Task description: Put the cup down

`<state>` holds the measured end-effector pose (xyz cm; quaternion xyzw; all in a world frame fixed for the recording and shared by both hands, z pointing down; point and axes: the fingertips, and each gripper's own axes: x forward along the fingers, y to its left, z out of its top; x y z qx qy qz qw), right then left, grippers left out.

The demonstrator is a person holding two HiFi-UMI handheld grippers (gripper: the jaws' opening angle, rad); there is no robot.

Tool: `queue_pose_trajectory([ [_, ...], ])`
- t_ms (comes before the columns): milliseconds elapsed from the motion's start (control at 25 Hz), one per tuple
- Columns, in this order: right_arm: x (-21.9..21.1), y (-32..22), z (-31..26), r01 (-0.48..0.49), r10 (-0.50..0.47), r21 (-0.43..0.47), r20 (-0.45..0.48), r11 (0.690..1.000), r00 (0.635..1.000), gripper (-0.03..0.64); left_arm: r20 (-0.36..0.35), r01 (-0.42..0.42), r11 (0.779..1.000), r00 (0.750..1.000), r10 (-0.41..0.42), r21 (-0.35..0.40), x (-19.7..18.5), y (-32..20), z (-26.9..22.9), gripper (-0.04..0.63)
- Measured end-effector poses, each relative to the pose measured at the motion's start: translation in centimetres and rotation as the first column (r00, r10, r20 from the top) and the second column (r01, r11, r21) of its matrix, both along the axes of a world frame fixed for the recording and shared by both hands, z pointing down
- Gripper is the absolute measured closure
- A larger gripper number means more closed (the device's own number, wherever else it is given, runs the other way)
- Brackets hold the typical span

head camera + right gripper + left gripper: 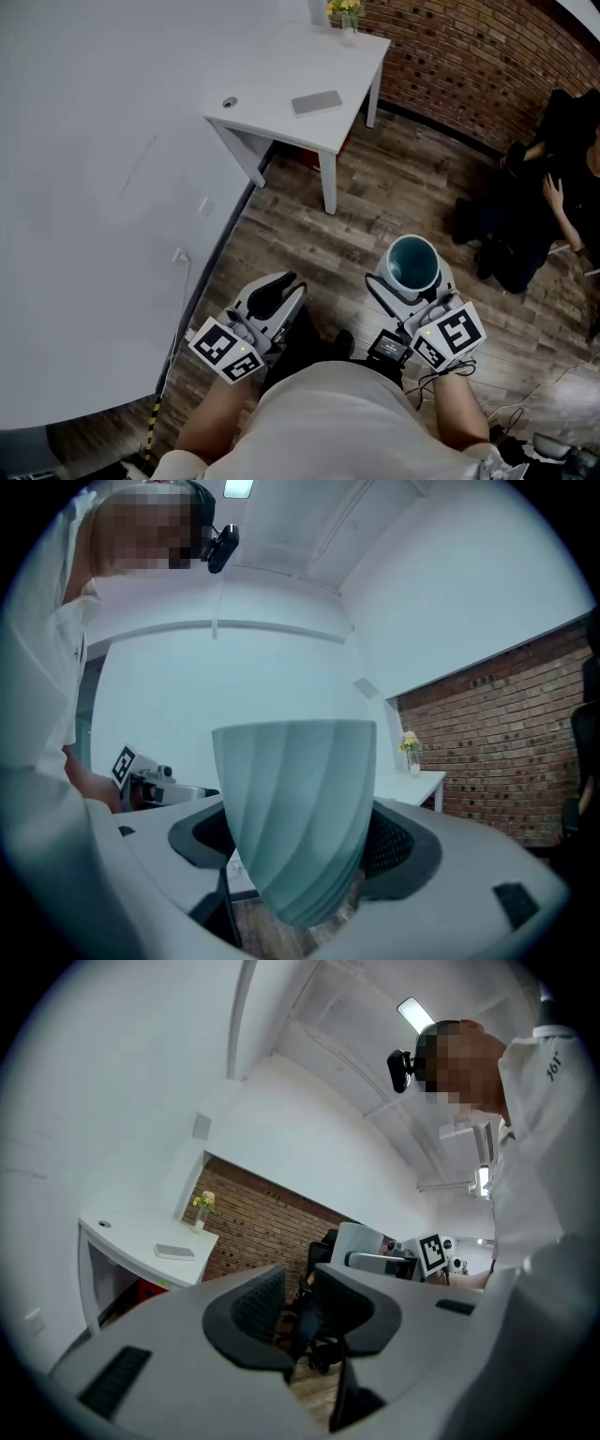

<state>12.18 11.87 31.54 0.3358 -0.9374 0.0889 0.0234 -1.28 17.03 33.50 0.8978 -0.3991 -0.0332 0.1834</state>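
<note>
Wooden plank floor (394, 216) fills most of what I see from the head view. A brick wall (450, 47) runs along the far side, and a small white desk (281, 84) stands against it. The desk carries a flat grey slab (317, 102) and a vase of yellow flowers (347, 19). A big white table (84, 187) takes up the whole left side, and a seated person (553, 197) is off to the right.

The cup (413, 263) is pale teal and ribbed, and it narrows toward its base. It sits upright with its mouth up, clamped between the pads of the right gripper (302, 846), which stand wide on its lower body. It hangs over bare floor close to my operator's body, well apart from the desk and from the table's edge.

The left gripper (298, 1299) is held low beside it. Its fingers are a little apart and there is nothing between them.

My main worry is that the cup has no surface under it. If the pads let go here, it drops to the floor. The tapered, ribbed wall also looks like a poor seat for flat pads, so a quick swing toward either surface could let it pivot or creep in the grip. Setting it down close to an edge, or releasing before the base is flat on the surface, could tip it over. On the desk, the slab and the vase are things I would keep well away from on the way in.
</note>
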Motion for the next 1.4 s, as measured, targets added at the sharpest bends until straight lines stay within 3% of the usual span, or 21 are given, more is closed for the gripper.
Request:
queue_pose_trajectory([
  [360, -4.6, -8.6, 1.1, -0.032, 0.032, 0.01, -0.024, 0.999, 0.999, 0.242, 0.05, -0.033, 0.999, 0.998, 0.031, 0.04, -5.0, -10.0, 1.5, 0.491],
  [680, -9.1, -17.0, 1.4, -0.108, 0.108, 0.004, -0.054, 0.994, 0.993, 0.242, 0.021, -0.122, 0.991, 0.992, 0.121, 0.05, -10.4, -19.1, 1.3, 0.491],
  [920, -11.8, -21.4, 1.9, -0.138, 0.137, -0.007, -0.07, 0.99, 0.988, 0.242, 0.016, -0.144, 0.989, 0.99, 0.143, 0.046, -13.8, -23.4, 1.6, 0.489],
  [1400, -12.3, -26.2, 2.3, -0.126, 0.124, -0.022, -0.071, 0.992, 0.99, 0.242, -0.002, -0.144, 0.989, 0.99, 0.144, 0.021, -13.6, -27.3, 2.1, 0.489],
])
